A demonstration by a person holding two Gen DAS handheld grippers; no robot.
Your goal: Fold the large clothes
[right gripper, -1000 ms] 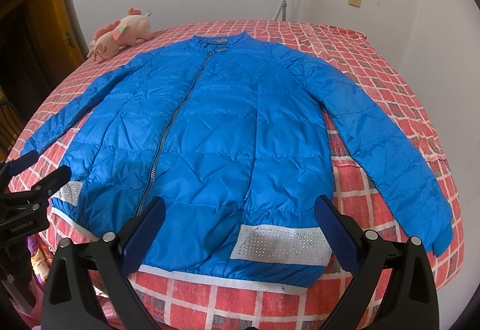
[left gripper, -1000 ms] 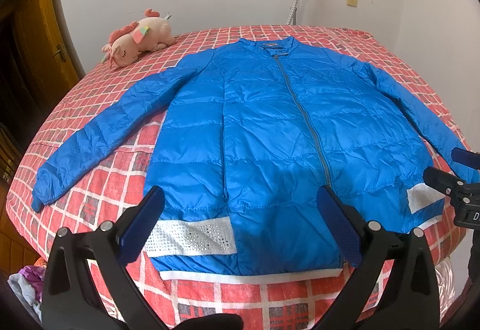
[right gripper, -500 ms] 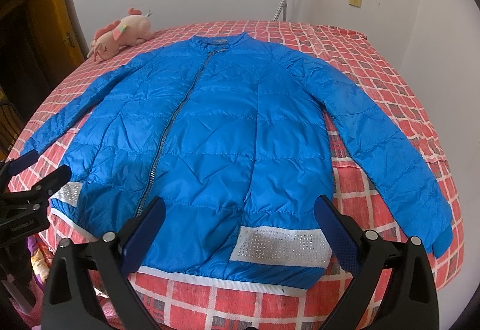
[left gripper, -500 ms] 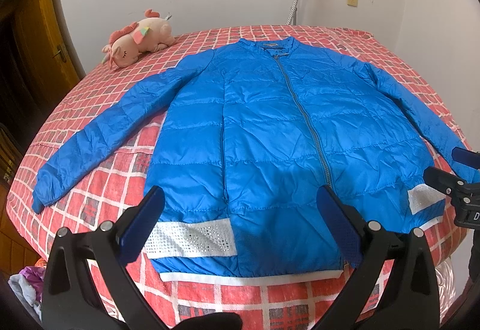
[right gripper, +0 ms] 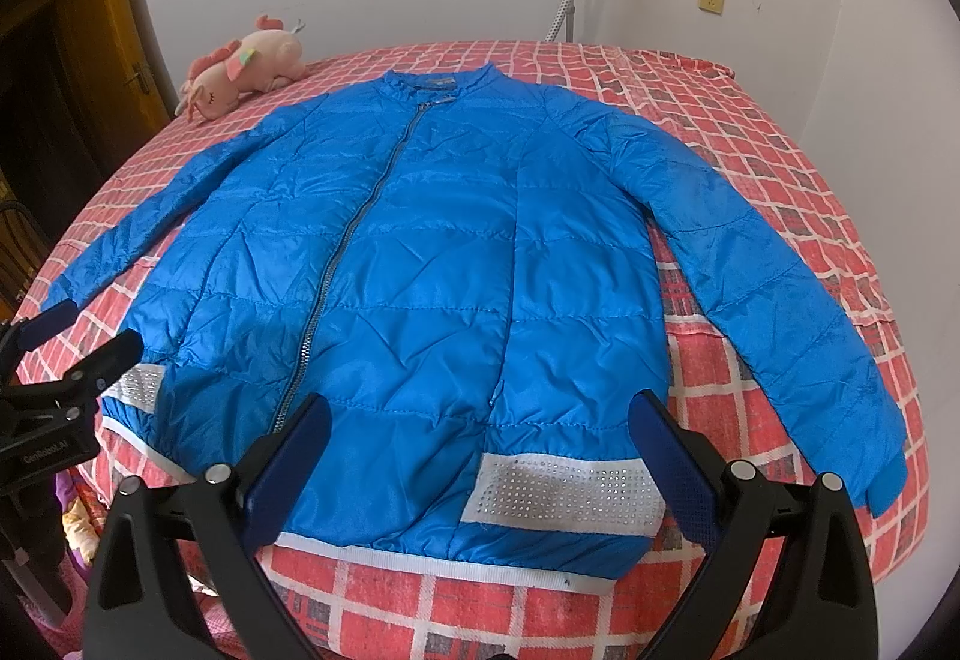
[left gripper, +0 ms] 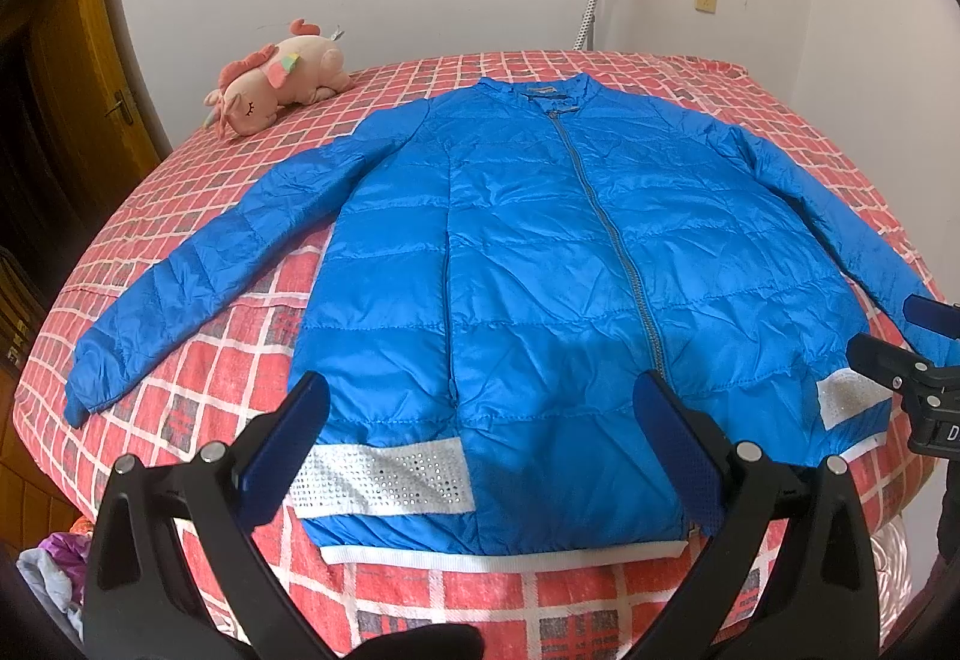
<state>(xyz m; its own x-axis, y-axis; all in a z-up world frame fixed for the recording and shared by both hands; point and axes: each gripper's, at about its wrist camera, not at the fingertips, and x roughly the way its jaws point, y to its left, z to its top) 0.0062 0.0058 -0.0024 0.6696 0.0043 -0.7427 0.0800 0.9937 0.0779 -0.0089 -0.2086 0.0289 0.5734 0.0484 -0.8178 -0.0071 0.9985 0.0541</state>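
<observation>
Jacket [left gripper: 540, 270] flat, zipped, on bed [left gripper: 240, 168].

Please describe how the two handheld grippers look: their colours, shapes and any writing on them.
Both grippers share one design. The left gripper has a black frame whose two arms spread in a V, with round silver bolts at the joints and flat dark blue pads on the fingers. The right gripper looks the same. The right wrist view shows white lettering, "GenRobot.AI", on the left gripper's black body.
</observation>
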